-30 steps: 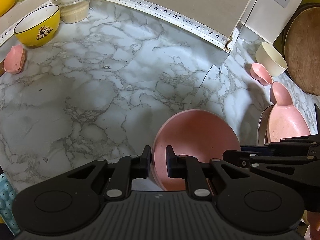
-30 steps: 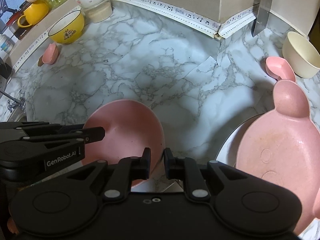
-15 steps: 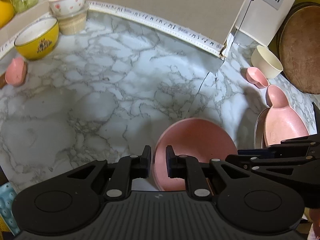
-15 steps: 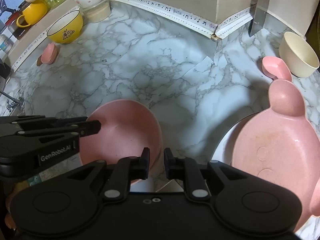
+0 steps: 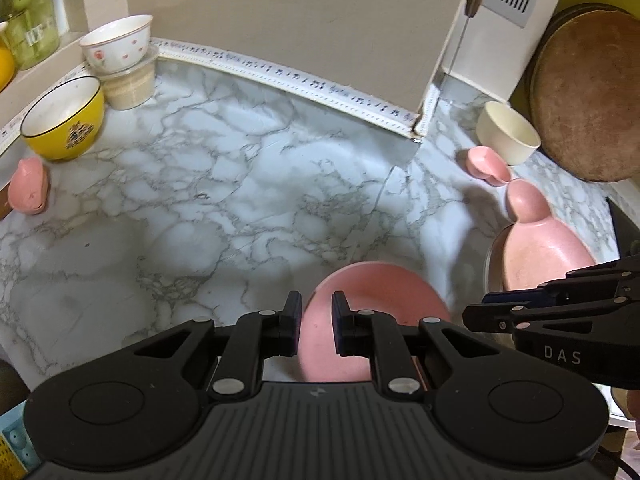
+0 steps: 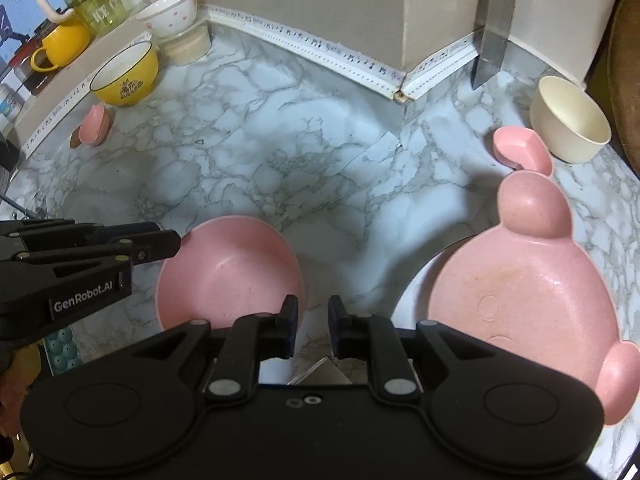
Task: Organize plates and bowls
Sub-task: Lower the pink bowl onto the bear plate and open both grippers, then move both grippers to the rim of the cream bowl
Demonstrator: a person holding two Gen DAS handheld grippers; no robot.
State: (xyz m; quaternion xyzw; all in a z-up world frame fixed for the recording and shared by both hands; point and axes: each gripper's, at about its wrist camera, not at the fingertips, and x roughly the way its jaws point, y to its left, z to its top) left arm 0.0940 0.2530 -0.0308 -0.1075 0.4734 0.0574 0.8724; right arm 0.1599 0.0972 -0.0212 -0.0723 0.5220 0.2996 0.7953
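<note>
Jaws of both grippers stand nearly closed with only a narrow gap and nothing between them: the left gripper (image 5: 316,328) hangs over the near rim of a round pink bowl (image 6: 228,276), and the right gripper (image 6: 313,330) hangs over bare marble just right of that bowl. The pink bowl rests upright near the front edge of the marble surface (image 5: 224,184). To its right, a pink animal-shaped plate (image 6: 520,300) lies on top of a white plate (image 6: 416,292) near the right edge. Behind it, a small pink dish (image 6: 518,150) lies just beside a cream bowl (image 6: 570,122) toward the back right corner. At the back left corner, a yellow bowl (image 5: 60,118) stands beside a white patterned bowl (image 5: 118,44) stacked on a beige container (image 5: 130,86); another small pink dish (image 5: 28,186) lies at the left edge.
</note>
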